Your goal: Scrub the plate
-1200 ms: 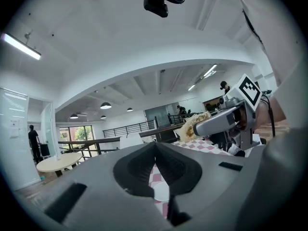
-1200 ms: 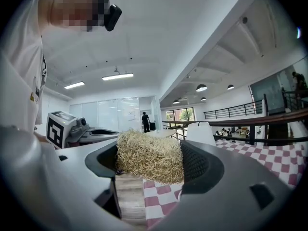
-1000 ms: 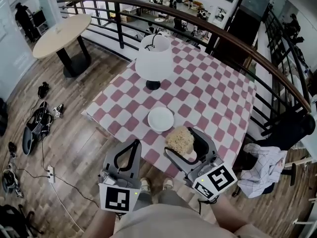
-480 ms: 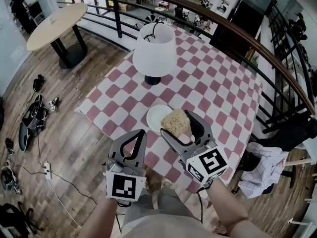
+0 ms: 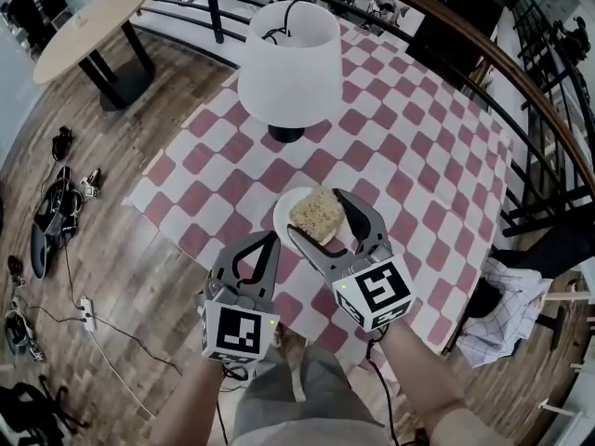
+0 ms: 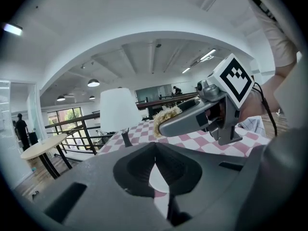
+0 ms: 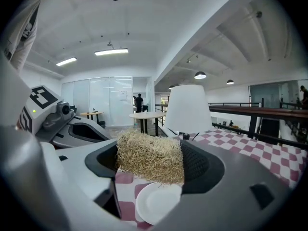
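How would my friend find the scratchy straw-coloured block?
Find the red-and-white checked table with the white lamp. Near its front edge lies a white plate, and the right gripper holds the block over it. It's the only tan, bristly thing there.

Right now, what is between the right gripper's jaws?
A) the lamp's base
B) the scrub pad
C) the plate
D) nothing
B: the right gripper view shows the right gripper with its jaws closed on the straw-coloured scrub pad, and the white plate lies loose on the checked cloth below it.
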Demonstrator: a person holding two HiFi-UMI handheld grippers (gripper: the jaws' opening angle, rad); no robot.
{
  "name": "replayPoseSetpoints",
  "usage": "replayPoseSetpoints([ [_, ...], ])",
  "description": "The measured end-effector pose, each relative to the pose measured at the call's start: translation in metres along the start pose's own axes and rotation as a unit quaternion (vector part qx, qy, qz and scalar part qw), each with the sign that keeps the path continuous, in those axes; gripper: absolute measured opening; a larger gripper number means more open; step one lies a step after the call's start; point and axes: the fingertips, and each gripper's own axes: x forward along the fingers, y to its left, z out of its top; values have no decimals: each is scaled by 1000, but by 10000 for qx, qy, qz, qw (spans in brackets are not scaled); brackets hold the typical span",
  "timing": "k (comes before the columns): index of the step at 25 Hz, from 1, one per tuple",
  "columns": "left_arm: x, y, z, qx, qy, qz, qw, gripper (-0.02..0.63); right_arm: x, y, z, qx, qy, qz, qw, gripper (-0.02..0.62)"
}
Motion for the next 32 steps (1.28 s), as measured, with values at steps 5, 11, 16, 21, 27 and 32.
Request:
replayPoseSetpoints([
  [5,27,-2,-24,-176,-73,-125,9997,15,30,-12,-35,299,206,-2,9993,360],
  [11,56,-16,-81,-150,620,-320,9975,15,55,-20,-74,328,540,61,9980,360],
  [16,77,-25,-117,-56,1047,-482,9933,14,76,-20,-103,271,847,209,9958,360],
  [21,93,-29,-136,166,1161,-500,9918,14,94,-13,-125,165,1053,384,9936,360],
  [27,104,-36,-164,239,1657,-633,9839,15,111,-5,-144,-60,1363,545,9892,360],
  [32,109,-38,-179,162,1953,-645,9785,15,118,-3,-160,-54,1594,658,9850,360],
])
